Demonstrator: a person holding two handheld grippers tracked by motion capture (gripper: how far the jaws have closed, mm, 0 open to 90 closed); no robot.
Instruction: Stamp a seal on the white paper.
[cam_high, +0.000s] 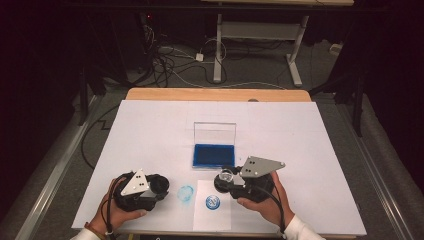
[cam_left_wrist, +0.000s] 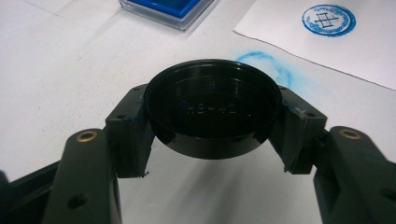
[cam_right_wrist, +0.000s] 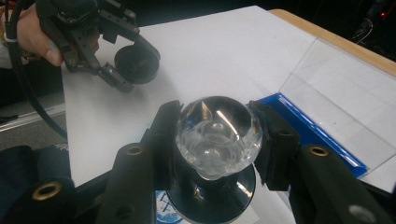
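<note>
My right gripper (cam_high: 225, 179) (cam_right_wrist: 217, 133) is shut on the clear knob of a round stamp (cam_right_wrist: 219, 154). The stamp's black base hangs just above a small white paper (cam_high: 212, 212) that bears a round blue print (cam_high: 213, 201) (cam_left_wrist: 328, 20). My left gripper (cam_high: 159, 186) (cam_left_wrist: 212, 121) is shut on a black round cap (cam_left_wrist: 212, 105), held hollow side up a little above the table. In the right gripper view the cap (cam_right_wrist: 137, 63) sits at the upper left. Behind the paper lies the blue ink pad (cam_high: 214, 155) (cam_right_wrist: 310, 135), its clear lid (cam_high: 214, 131) standing open.
A blue ink smudge (cam_high: 185, 193) (cam_left_wrist: 261, 63) marks the white table cover (cam_high: 300, 140) between the two grippers. The wooden table edge (cam_high: 215, 94) runs along the back. Cables and desk legs are on the floor beyond.
</note>
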